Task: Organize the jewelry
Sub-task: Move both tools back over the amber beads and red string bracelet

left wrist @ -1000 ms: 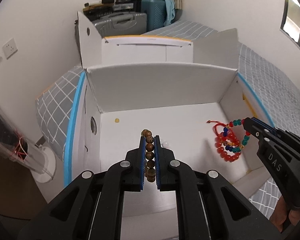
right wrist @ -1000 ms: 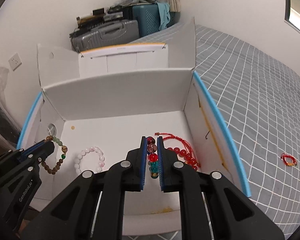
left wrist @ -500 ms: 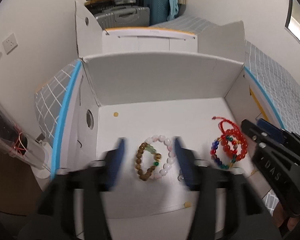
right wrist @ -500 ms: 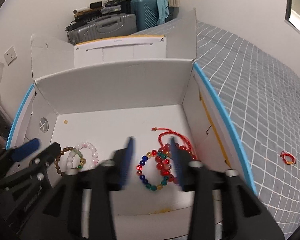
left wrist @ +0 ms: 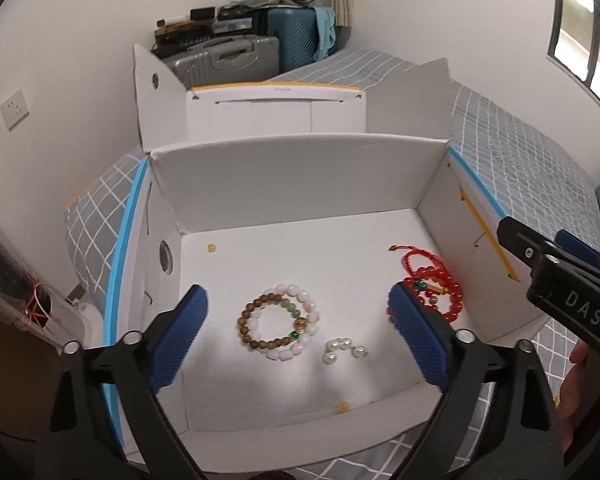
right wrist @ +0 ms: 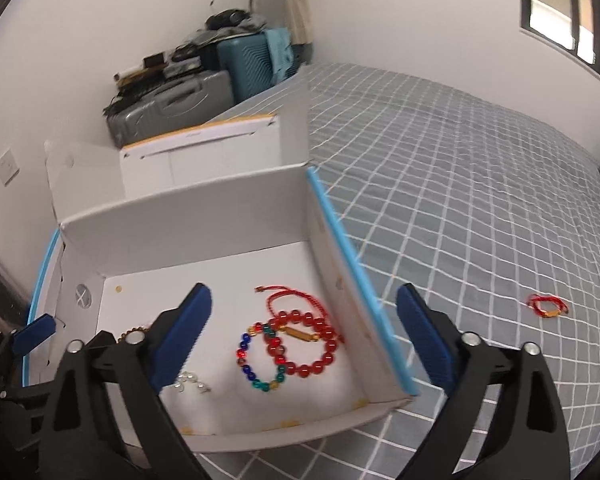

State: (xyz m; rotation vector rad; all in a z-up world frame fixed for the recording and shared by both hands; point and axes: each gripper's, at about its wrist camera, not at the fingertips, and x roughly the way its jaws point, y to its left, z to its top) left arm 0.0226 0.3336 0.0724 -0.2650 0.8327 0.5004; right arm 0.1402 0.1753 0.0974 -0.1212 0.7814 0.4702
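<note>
Left tool [left wrist: 296, 338] spread wide, holding nothing; right tool [right wrist: 302, 342] likewise released. White cardboard box [left wrist: 300, 184] on the checked bed [right wrist: 480, 184]. Inside: wooden-bead bracelet [left wrist: 274, 322] overlapping pink round-bead bracelet [left wrist: 300, 326]; small pearl cluster [left wrist: 342, 349]; glossy red bead bracelet [right wrist: 304, 342] touching multicoloured bead ring [right wrist: 258, 362]. Red cord bracelet [right wrist: 548, 306] lies on the bed, well apart.

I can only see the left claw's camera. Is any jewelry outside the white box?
Observer: Yes, one red string bracelet lies on the grey bedspread, to the right of the box.
Kid: Is the right claw holding something?
Observer: No, the right claw is wide open and empty.
Kid: Something's hiding behind a finger of the left claw. What?
Observer: A rainbow bead bracelet, touching the red bead bracelet.
</note>
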